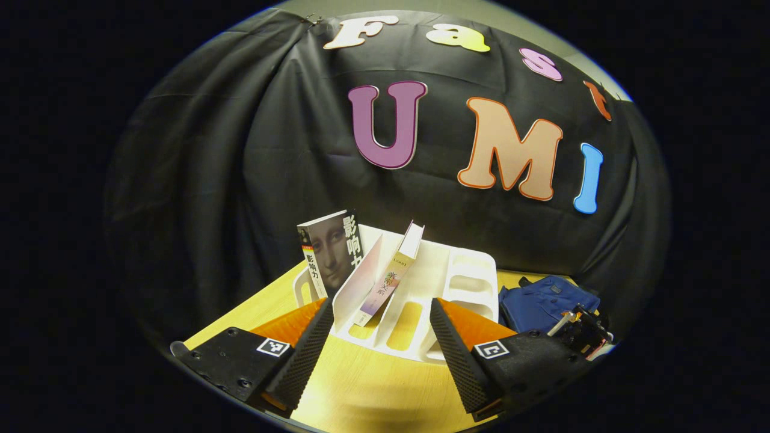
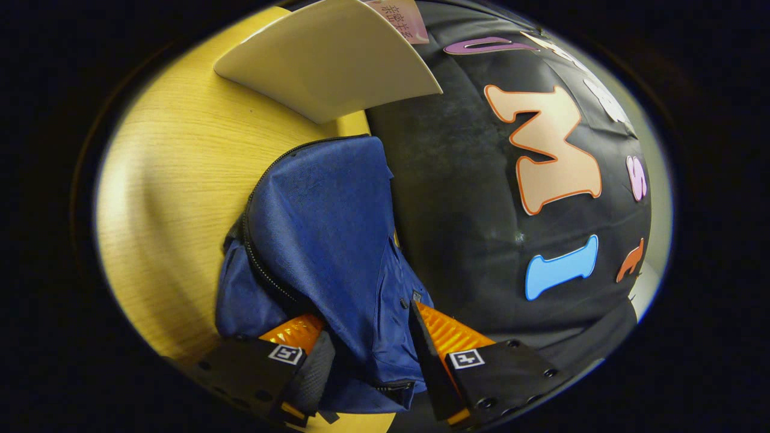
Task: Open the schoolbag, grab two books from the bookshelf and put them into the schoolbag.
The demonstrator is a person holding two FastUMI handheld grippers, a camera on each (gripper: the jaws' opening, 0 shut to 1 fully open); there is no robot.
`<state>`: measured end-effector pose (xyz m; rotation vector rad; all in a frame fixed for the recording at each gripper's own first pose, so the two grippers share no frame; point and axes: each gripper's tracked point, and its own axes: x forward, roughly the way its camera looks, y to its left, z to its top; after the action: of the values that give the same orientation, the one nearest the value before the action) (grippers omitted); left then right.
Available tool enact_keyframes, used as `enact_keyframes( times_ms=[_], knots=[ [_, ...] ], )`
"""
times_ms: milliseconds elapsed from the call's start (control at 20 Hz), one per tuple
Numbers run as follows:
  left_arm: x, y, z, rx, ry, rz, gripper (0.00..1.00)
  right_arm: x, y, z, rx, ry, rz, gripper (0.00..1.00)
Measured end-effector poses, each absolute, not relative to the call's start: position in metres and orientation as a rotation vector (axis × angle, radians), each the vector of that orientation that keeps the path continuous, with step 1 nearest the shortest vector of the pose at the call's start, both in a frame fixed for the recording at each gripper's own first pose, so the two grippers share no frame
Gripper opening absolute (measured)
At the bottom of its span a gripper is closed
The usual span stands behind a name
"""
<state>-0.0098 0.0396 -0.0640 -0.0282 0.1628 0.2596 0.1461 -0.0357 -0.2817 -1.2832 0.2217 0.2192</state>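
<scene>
A white bookshelf (image 1: 457,270) stands on the wooden table (image 1: 361,391). It holds a book with a painted face on its cover (image 1: 328,252) and a pale pink book (image 1: 388,279) that leans to the left. My left gripper (image 1: 380,337) is open, just short of the shelf and in line with the pink book. The blue schoolbag (image 1: 544,300) lies to the right, with the other gripper (image 1: 583,329) at it. In the right gripper view my right gripper (image 2: 370,346) is shut on a fold of the schoolbag (image 2: 325,228), whose zip (image 2: 255,252) runs along its left edge.
The bookshelf's white end wall (image 2: 331,60) rises just beyond the bag, with the pink book's corner (image 2: 403,15) above it. Bare table (image 2: 168,180) lies left of the bag. The black cloth wall closes off the back, right behind bag and shelf.
</scene>
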Motion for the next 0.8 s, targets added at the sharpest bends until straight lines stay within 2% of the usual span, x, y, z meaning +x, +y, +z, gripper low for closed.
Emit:
enact_keyframes(
  times_ms=[100,150,200,250,400,450,550,700,800],
  knots=[
    [-0.004,0.036,-0.061,-0.024,0.161,0.245,0.95,0.153,-0.035,-0.278,-1.286,0.208,0.191,0.63],
    [-0.002,0.034,-0.061,-0.020,0.165,0.238,0.95,0.155,-0.035,-0.277,-1.277,0.201,0.176,0.63],
    [0.001,0.033,-0.060,-0.016,0.168,0.232,0.95,0.155,-0.034,-0.276,-1.268,0.195,0.165,0.83],
    [0.003,0.031,-0.059,-0.012,0.168,0.225,0.95,0.156,-0.033,-0.275,-1.264,0.194,0.159,0.63],
    [0.009,0.025,-0.055,0.001,0.168,0.198,0.92,0.167,-0.030,-0.276,-1.272,0.193,0.141,0.38],
    [0.011,0.024,-0.056,0.006,0.168,0.189,0.95,0.170,-0.029,-0.278,-1.271,0.199,0.140,0.49],
    [0.015,0.023,-0.055,0.016,0.171,0.179,0.95,0.176,-0.030,-0.275,-1.276,0.192,0.109,0.46],
    [0.022,0.027,-0.053,0.029,0.177,0.176,0.95,0.179,-0.030,-0.266,-1.256,0.191,0.078,0.17],
    [0.027,0.030,-0.050,0.030,0.182,0.177,0.95,0.181,-0.032,-0.259,-1.238,0.189,0.056,0.17]
  ],
)
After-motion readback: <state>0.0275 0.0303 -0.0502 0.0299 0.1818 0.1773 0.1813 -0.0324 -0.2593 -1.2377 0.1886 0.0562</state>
